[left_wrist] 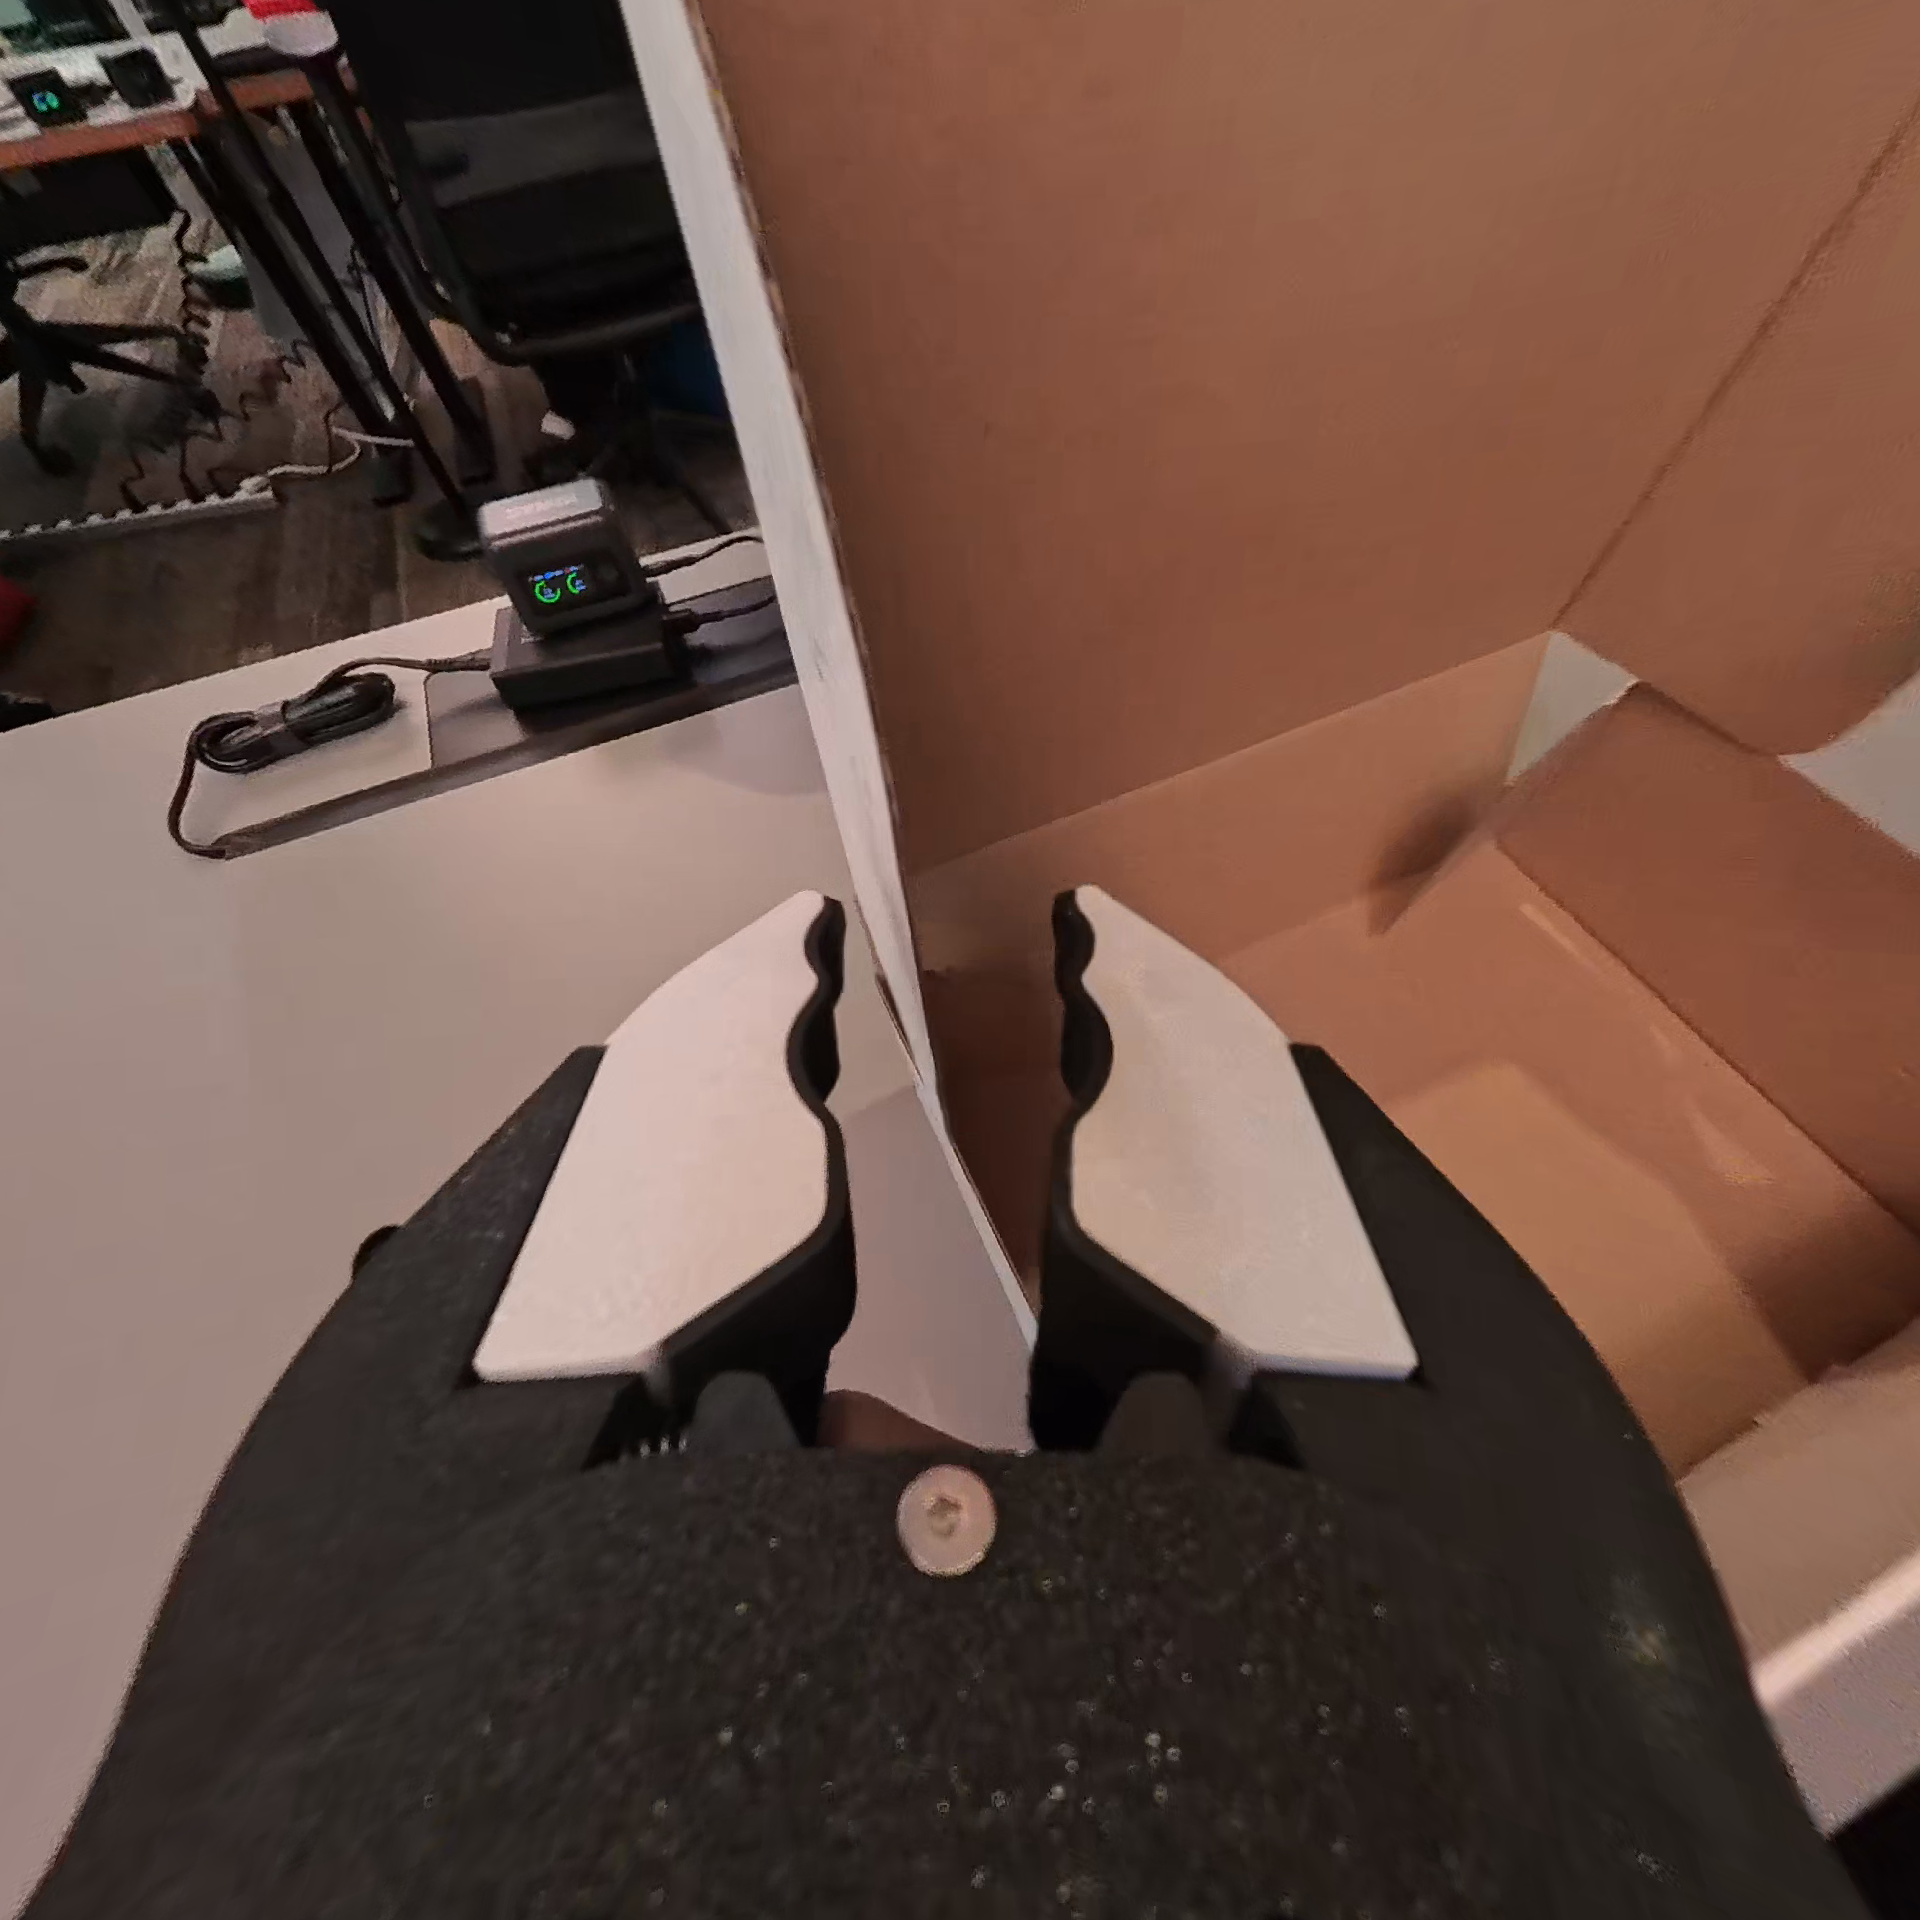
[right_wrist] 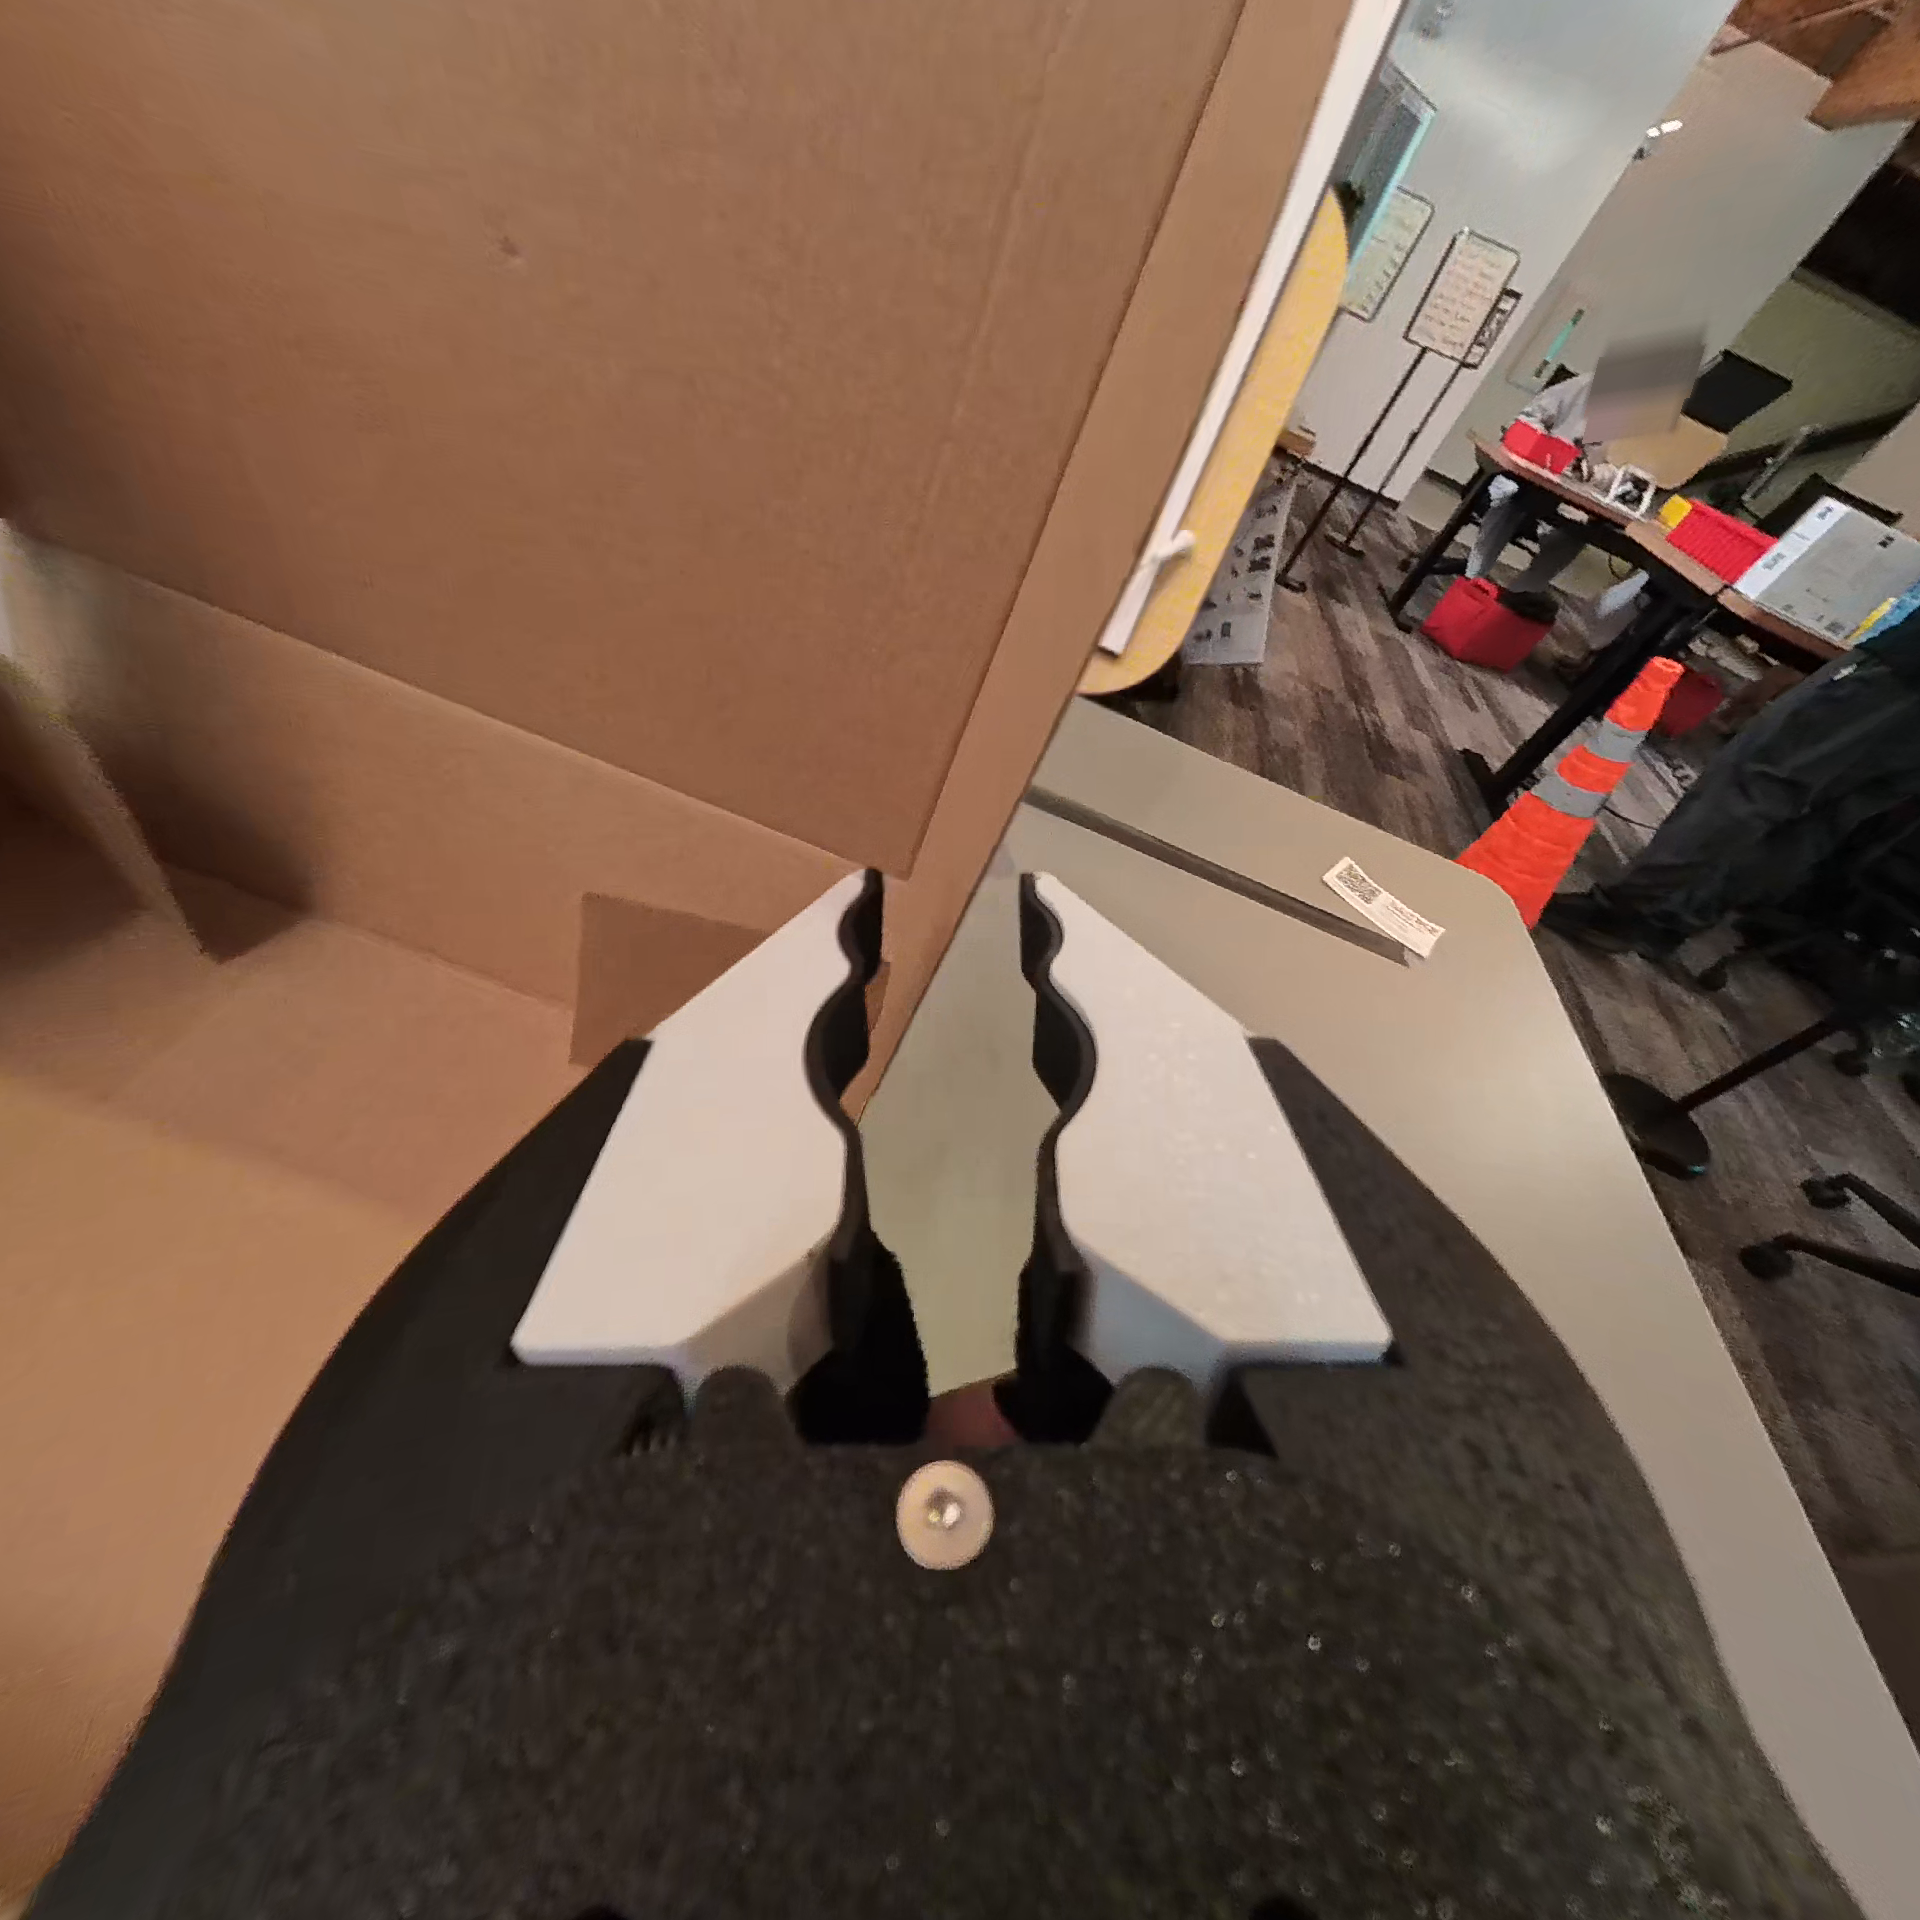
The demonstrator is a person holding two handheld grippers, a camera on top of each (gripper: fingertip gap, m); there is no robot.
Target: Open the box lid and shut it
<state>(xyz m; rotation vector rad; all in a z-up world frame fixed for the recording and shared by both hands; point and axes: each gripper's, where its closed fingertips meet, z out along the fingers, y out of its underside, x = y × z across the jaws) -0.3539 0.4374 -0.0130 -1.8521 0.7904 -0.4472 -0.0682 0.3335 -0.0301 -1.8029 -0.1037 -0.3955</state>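
You stood the box lid point(left_wrist: 1195, 436) upright, its edges running toward twelve o'clock between each unclenched hand-held gripper, left point(left_wrist: 948, 909) and right point(right_wrist: 951, 883), seemingly poised to swing it shut.

- A small white sticker point(right_wrist: 1384, 906) with tiny print lies on the bench point(right_wrist: 1299, 1039).
- A little charger screen point(left_wrist: 561, 588) glows green.
- Standing signs point(right_wrist: 1460, 294) carry writing.

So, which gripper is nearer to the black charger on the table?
Left. The left gripper straddles the lid edge beside the charger; the right gripper straddles the opposite edge.
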